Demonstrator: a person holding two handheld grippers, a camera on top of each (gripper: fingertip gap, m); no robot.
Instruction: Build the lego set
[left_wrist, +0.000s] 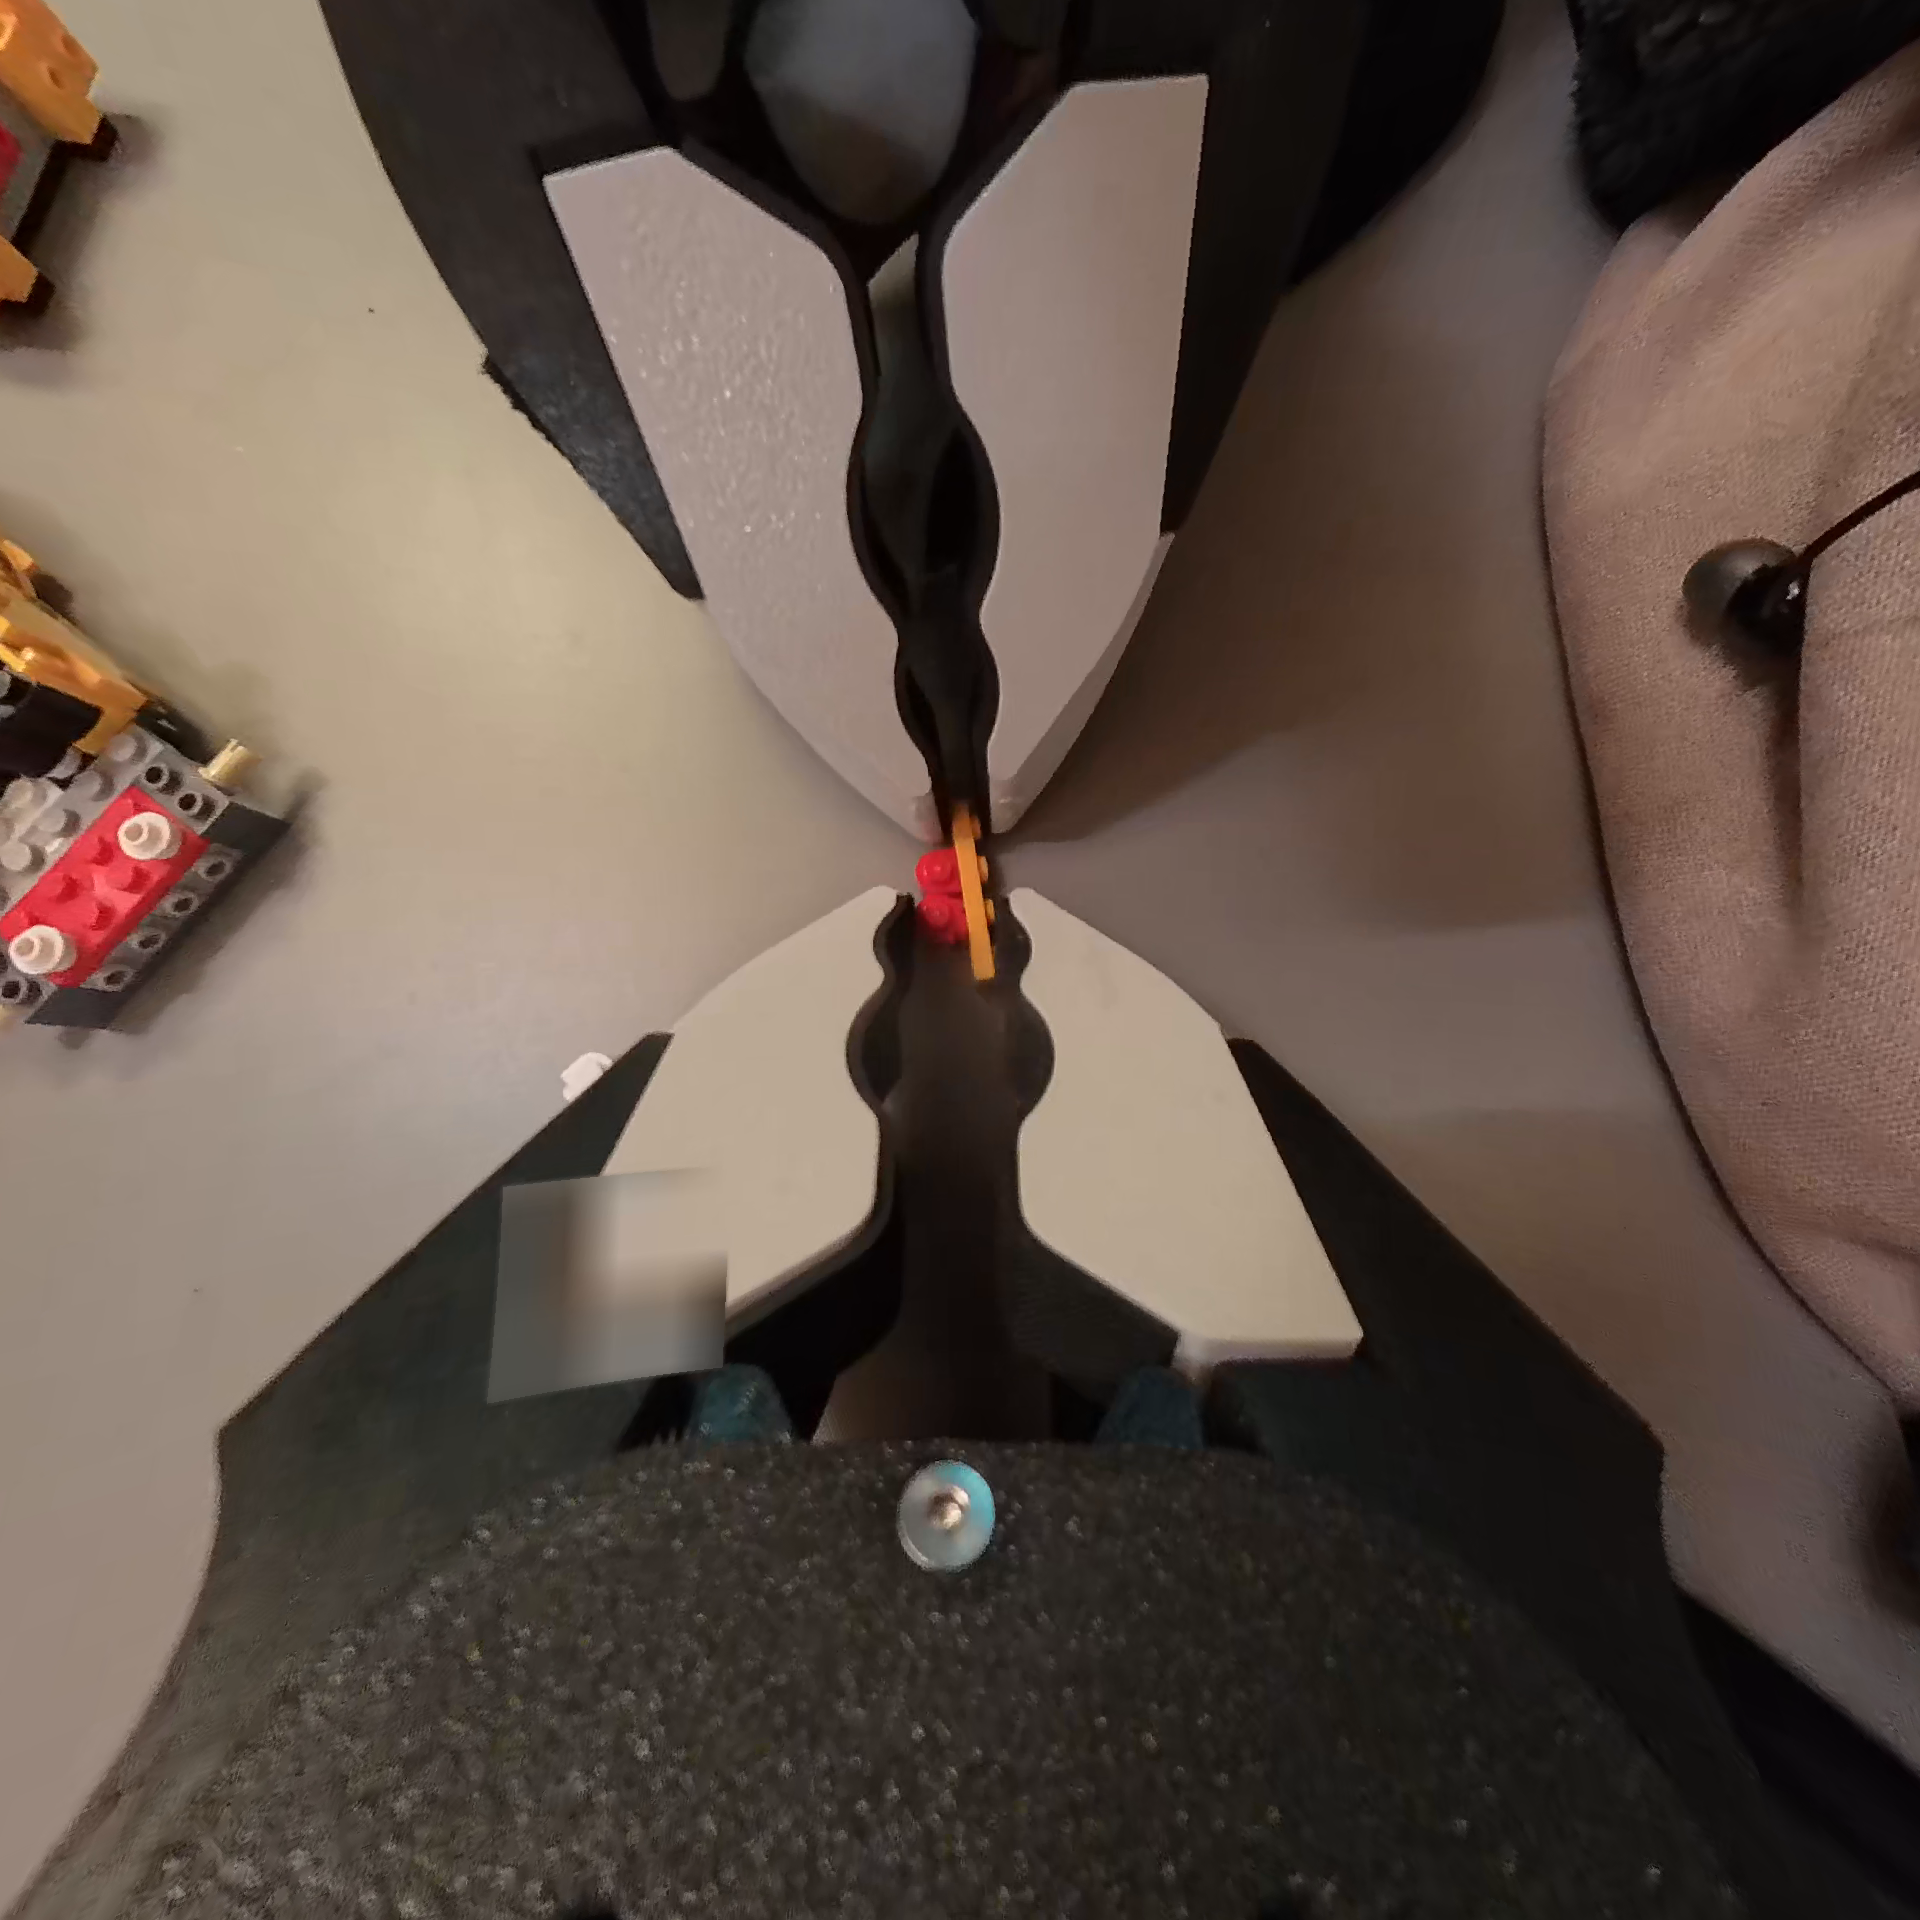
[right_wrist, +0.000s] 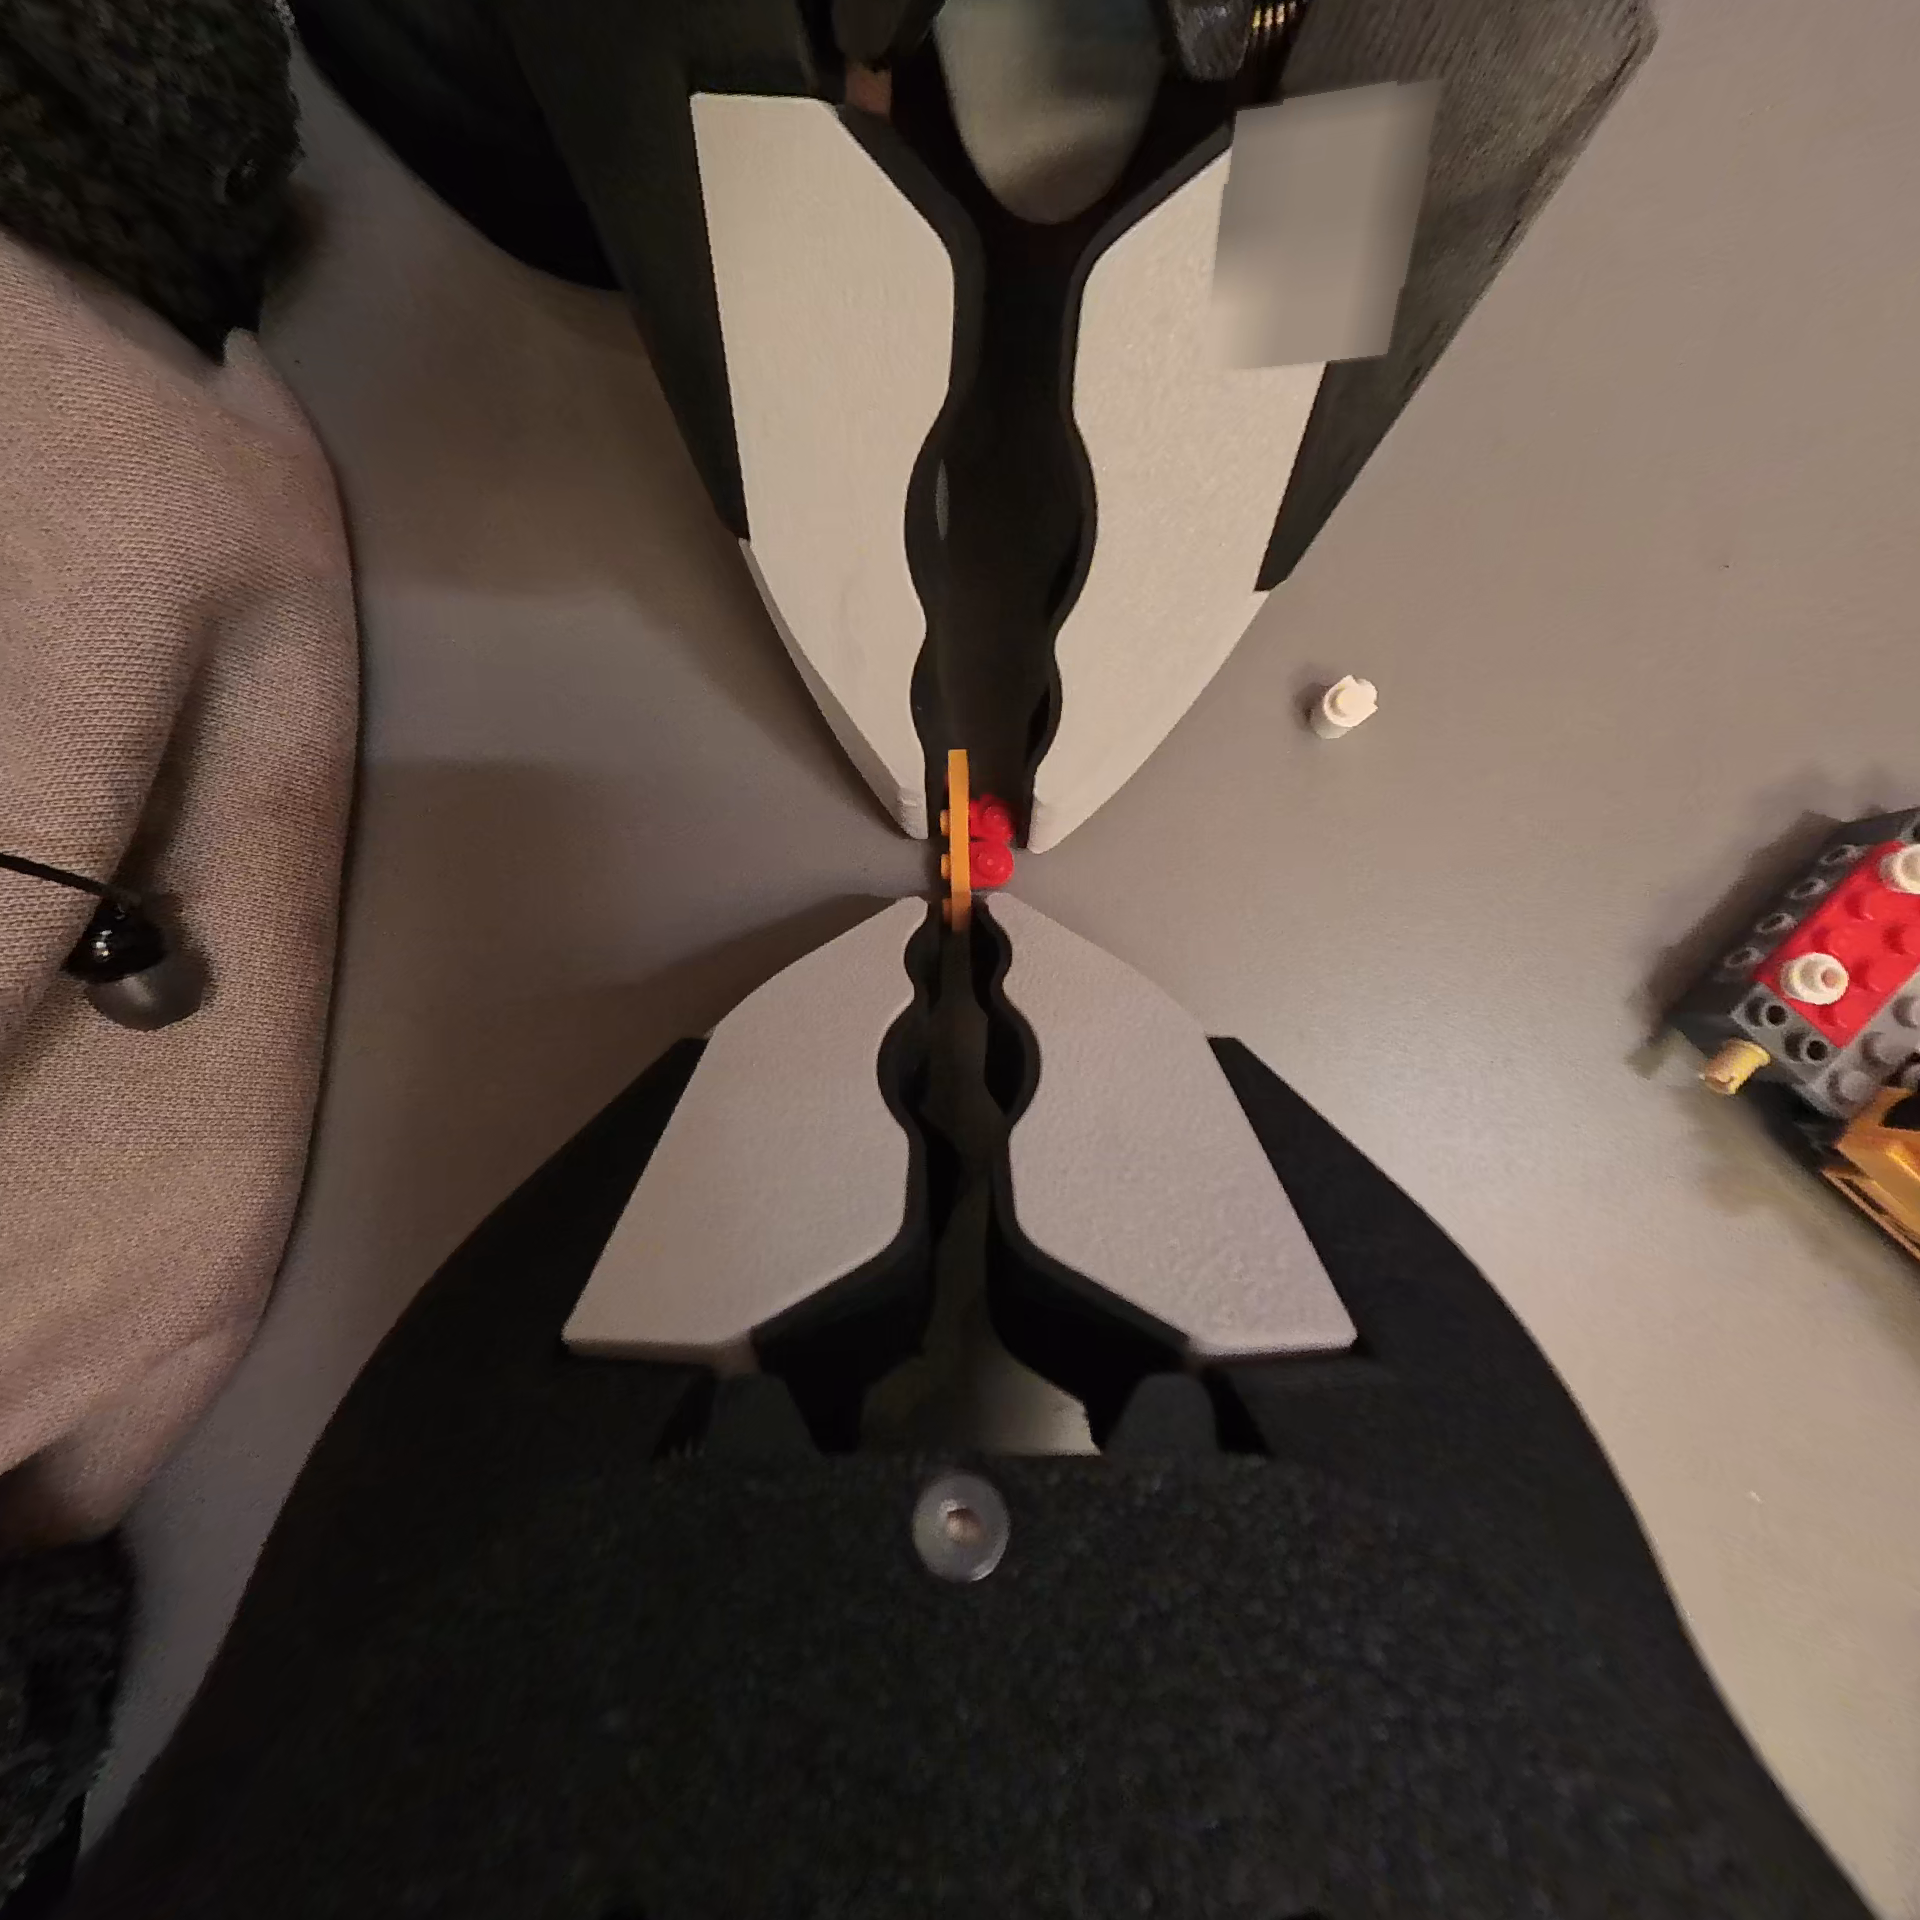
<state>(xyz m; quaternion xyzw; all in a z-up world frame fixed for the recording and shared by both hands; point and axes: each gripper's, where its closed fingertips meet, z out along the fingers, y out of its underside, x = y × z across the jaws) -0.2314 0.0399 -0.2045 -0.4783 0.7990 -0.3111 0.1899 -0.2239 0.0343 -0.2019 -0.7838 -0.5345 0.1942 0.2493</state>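
Observation:
My two grippers meet tip to tip over the grey table. A thin orange plate (left_wrist: 977, 904) stands on edge between them, with two small red pieces (left_wrist: 938, 891) on one face. My right gripper (right_wrist: 954, 906) is shut on one end of the orange plate (right_wrist: 957, 831). My left gripper (left_wrist: 958, 909) closes around the other end, one finger against the red pieces (right_wrist: 992, 836) and the other by the plate's studded side. The right gripper also shows at the top of the left wrist view (left_wrist: 961, 821), and the left gripper at the top of the right wrist view (right_wrist: 971, 826).
A partly built model (left_wrist: 104, 894) of grey, red, black and gold bricks sits on the table to one side, also in the right wrist view (right_wrist: 1829, 966). A loose white round piece (right_wrist: 1340, 707) lies near it. A person's beige garment (left_wrist: 1745, 935) with a black cord bead lies opposite. The tips of both grippers are at nearly the same place. The loose white round piece (right_wrist: 1340, 707) is about 6 cm from my left fingertips.

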